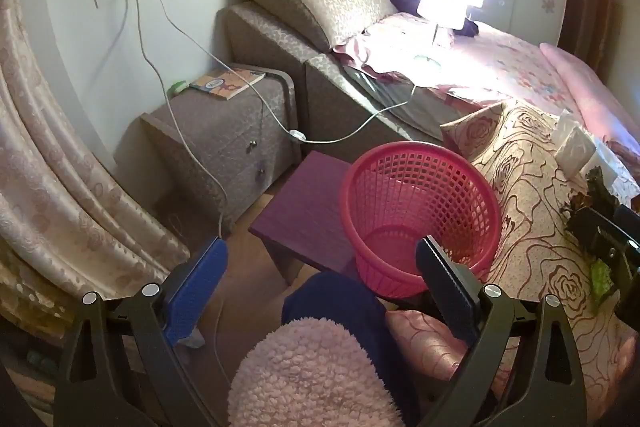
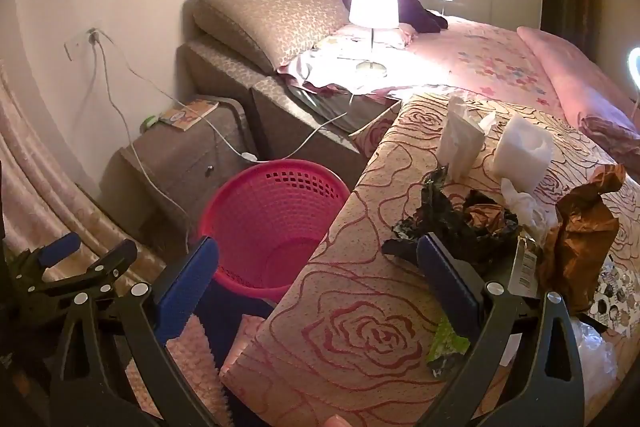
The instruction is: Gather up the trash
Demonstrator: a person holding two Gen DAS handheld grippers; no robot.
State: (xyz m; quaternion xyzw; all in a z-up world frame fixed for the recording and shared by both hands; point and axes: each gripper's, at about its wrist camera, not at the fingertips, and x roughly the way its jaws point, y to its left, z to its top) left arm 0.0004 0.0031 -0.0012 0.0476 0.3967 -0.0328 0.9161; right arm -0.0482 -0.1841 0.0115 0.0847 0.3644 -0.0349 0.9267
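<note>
Right gripper (image 2: 316, 267) hangs wide open and empty over the near edge of the rose-patterned cover (image 2: 360, 327), with the trash heap just to its right: black crumpled wrapper (image 2: 452, 223), brown paper bag (image 2: 580, 227), white tissue (image 2: 524, 203). Left gripper (image 1: 320, 267) is empty too, jaws spread above the pink basket (image 1: 420, 203) on the floor at left. Best start, I'd say, is the nearest black wrapper, pinched at its bulk.

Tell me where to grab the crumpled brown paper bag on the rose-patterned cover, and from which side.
Grip the brown paper bag at its pinched, twisted top, coming down from above. It stands roughly upright and narrows there, so the open right gripper could probably close around it; the lower body is wide and crowded by black wrapping and white tissue.
</note>
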